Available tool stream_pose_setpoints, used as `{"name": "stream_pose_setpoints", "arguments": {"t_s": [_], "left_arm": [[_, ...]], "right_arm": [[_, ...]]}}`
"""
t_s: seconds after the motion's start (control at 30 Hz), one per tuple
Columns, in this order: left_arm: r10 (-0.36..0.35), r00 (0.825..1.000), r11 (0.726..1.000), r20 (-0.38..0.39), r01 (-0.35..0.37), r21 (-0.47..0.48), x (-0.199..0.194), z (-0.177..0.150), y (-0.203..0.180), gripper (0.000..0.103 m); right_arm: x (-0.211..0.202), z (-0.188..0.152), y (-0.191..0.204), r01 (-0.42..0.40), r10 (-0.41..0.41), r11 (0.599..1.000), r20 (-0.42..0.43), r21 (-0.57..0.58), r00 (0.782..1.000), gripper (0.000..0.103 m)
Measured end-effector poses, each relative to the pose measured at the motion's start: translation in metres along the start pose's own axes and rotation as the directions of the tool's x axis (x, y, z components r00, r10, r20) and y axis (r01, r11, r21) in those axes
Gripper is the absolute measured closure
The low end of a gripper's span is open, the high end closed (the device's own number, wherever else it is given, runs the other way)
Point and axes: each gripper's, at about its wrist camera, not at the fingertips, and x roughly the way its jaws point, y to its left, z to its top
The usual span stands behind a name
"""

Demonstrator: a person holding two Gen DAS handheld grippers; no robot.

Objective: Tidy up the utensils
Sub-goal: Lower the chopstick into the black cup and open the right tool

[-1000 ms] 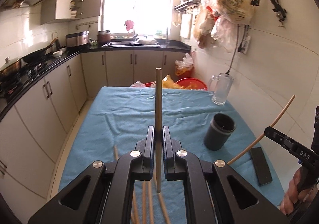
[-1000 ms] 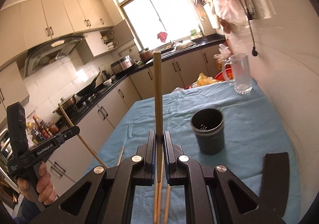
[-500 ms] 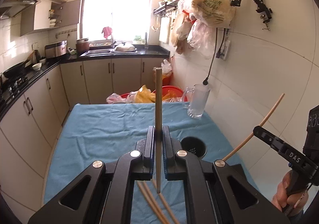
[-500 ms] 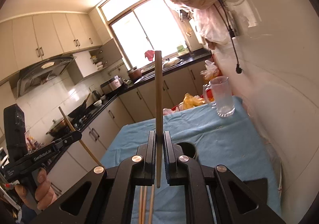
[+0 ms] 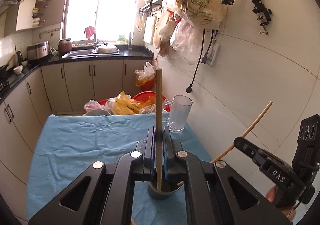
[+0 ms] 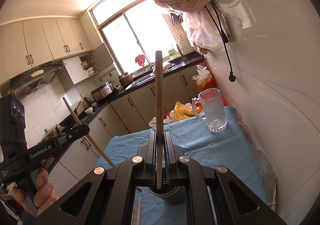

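Note:
My left gripper is shut on a wooden chopstick, held upright, its lower tip over the mouth of the dark utensil cup on the blue cloth. My right gripper is shut on a second chopstick, its lower end just above the same cup. The right gripper with its chopstick shows at the right of the left wrist view. The left gripper with its chopstick shows at the left of the right wrist view. Another chopstick lies on the cloth.
A glass mug stands at the table's far right corner; it also shows in the right wrist view. The tiled wall runs along the table's right side. Red basins with bags sit beyond the far edge. Plastic bags hang overhead.
Both grippers have moved forward and over the cup, chopsticks still clamped. The cup has gone from ahead of the jaws to directly beneath them, and the views have tilted up.

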Motion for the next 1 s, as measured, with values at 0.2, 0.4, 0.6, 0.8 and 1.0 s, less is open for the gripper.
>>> {"name": "stream_pose_setpoints", "arguments": {"t_s": [0.2, 0.4, 0.6, 0.8, 1.0], "left_arm": [[-0.015, 1.0, 0.999, -0.026, 0.014, -0.038, 0.032, -0.005, 0.004, 0.097], [-0.01, 0.994, 0.999, -0.107, 0.005, -0.04, 0.062, -0.02, 0.009, 0.097], [0.003, 0.986, 0.998, -0.168, -0.014, -0.061, 0.08, -0.033, 0.022, 0.097], [-0.001, 0.985, 0.997, -0.17, -0.012, -0.078, 0.081, -0.034, 0.03, 0.092], [0.016, 0.991, 0.997, -0.133, -0.025, -0.072, 0.062, -0.034, 0.033, 0.065]], "right_arm": [[0.026, -0.005, -0.014, 0.012, -0.011, 1.0, -0.056, 0.015, 0.998, 0.095], [0.056, -0.022, -0.018, 0.012, -0.009, 1.0, -0.138, 0.025, 0.99, 0.095], [0.082, -0.042, -0.023, 0.025, -0.015, 0.999, -0.228, 0.041, 0.974, 0.095], [0.083, -0.043, -0.025, 0.051, -0.039, 0.998, -0.234, 0.043, 0.972, 0.084], [0.062, -0.039, -0.022, 0.057, -0.05, 0.998, -0.178, 0.038, 0.983, 0.075]]}}
